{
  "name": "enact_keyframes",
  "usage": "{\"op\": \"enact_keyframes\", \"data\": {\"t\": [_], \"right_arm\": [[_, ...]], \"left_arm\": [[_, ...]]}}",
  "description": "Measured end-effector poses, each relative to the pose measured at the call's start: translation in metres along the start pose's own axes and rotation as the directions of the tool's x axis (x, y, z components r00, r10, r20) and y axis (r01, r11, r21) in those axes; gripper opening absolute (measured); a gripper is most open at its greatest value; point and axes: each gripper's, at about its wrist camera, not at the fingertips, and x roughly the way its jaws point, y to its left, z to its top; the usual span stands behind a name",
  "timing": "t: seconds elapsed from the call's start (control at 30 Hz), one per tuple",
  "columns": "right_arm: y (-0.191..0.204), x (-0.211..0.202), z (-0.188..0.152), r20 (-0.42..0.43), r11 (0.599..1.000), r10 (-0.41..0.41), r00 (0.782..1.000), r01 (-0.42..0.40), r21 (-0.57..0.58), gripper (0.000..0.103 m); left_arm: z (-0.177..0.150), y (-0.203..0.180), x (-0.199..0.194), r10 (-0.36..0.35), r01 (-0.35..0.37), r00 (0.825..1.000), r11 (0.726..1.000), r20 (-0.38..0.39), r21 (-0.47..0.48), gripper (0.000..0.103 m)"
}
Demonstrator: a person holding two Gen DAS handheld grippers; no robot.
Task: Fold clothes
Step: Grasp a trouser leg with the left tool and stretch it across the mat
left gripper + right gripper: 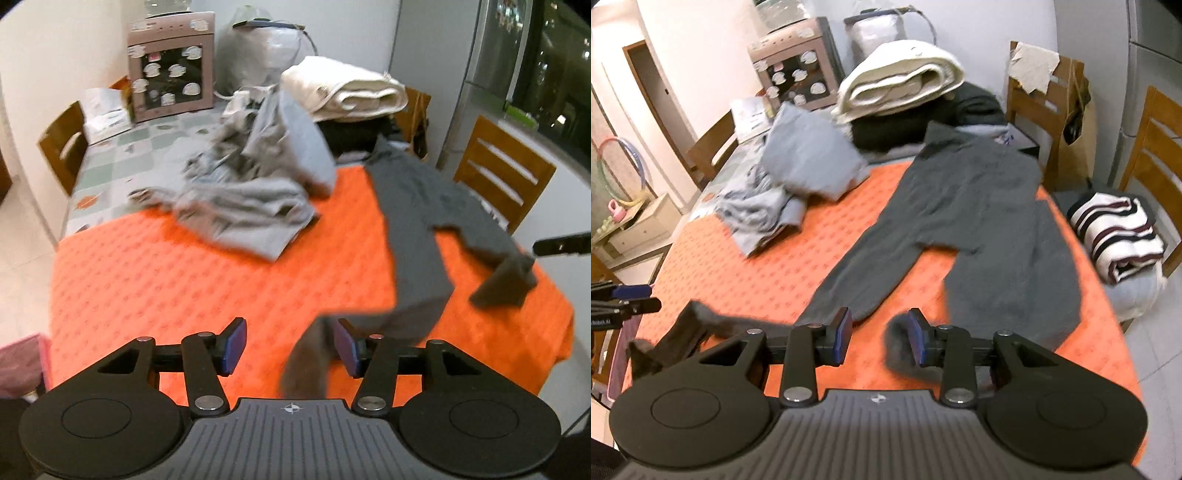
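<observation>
left claw (291, 345) parted, grey trousers (413, 206) cuff hanging loose against one pad | right claw (879, 338) parted, other cuff beside pad, unpinched | trousers spread ahead on orange bench (166, 273), unfolded | light-grey heap (251, 192) beyond, untouched | folding barely begun

Both hand-held grippers, L (291, 349) & R (880, 336), jaws apart (angled down).

Dark grey trousers (979, 206) spread lengthwise on the orange cloth, legs apart, beside crumpled light grey garments (798, 173).
</observation>
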Motion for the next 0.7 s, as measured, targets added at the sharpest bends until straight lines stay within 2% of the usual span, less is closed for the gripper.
{"op": "enact_keyframes", "data": {"t": [0.1,0.37,0.53,0.6,0.7], "right_arm": [[0.014,-0.002,-0.013,-0.01,1.0,0.001,1.0,0.0,0.007,0.039],[0.039,-0.006,-0.031,-0.041,1.0,-0.001,0.999,0.001,-0.009,0.039],[0.048,-0.016,-0.034,-0.04,0.999,0.005,0.999,-0.006,-0.039,0.039],[0.05,-0.023,-0.035,-0.033,0.999,0.009,0.999,-0.01,-0.047,0.04],[0.049,-0.033,-0.041,-0.032,0.998,0.016,0.999,-0.018,-0.053,0.041]], "left_arm": [[-0.023,0.01,-0.012,0.057,-0.057,0.998,0.998,0.004,0.017,0.056],[-0.078,0.03,-0.018,0.176,-0.177,0.984,0.984,-0.037,-0.015,0.058],[-0.099,0.027,-0.02,0.197,-0.198,0.98,0.98,-0.026,-0.03,0.061],[-0.107,0.026,-0.028,0.197,-0.196,0.98,0.979,0.024,-0.048,0.062],[-0.115,0.025,-0.039,0.185,-0.181,0.981,0.981,0.06,-0.074,0.069]]}}
